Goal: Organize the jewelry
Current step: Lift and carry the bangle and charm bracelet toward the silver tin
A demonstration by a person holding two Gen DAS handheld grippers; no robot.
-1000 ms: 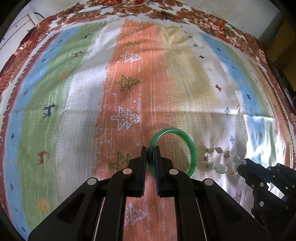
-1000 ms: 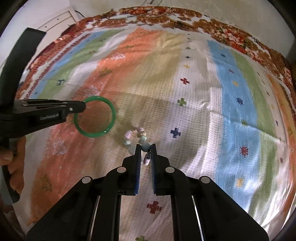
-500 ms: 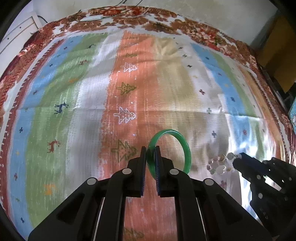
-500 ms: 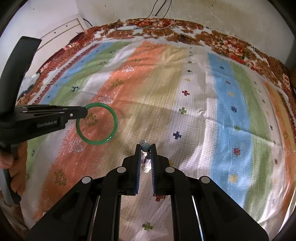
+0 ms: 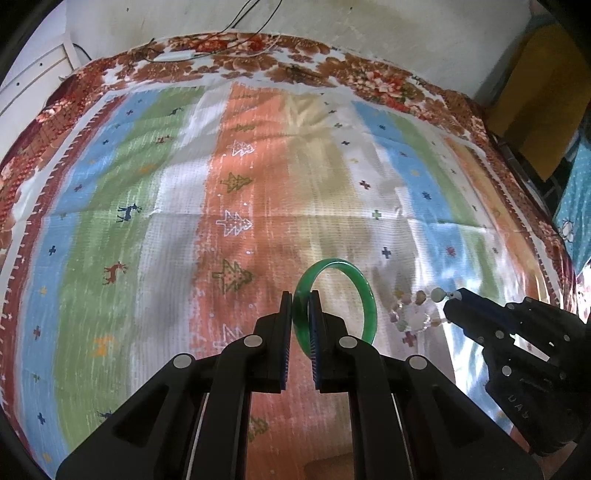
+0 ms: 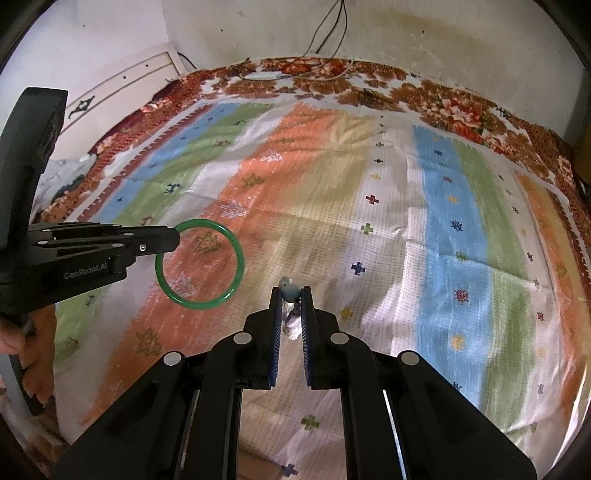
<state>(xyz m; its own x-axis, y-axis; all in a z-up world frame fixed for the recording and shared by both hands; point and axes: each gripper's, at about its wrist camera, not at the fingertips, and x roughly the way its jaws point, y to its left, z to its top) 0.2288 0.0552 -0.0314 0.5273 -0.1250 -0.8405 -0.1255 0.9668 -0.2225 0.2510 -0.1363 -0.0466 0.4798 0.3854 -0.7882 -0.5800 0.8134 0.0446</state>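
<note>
My left gripper is shut on a green bangle and holds it up above the striped cloth. The bangle also shows in the right wrist view, held by the left gripper at its left rim. My right gripper is shut on a beaded bracelet of pale stones, which hangs between and below the fingers. In the left wrist view the right gripper holds the bracelet just right of the bangle.
The striped cloth with tree, deer and cross motifs covers a bed with a floral border. A white wall and cables lie behind. White furniture stands at the left, a yellow object at the right.
Both grippers have risen from the cloth with their jewelry. The beaded bracelet has come off the cloth and now hangs from the right gripper. More of the bed and wall shows.
</note>
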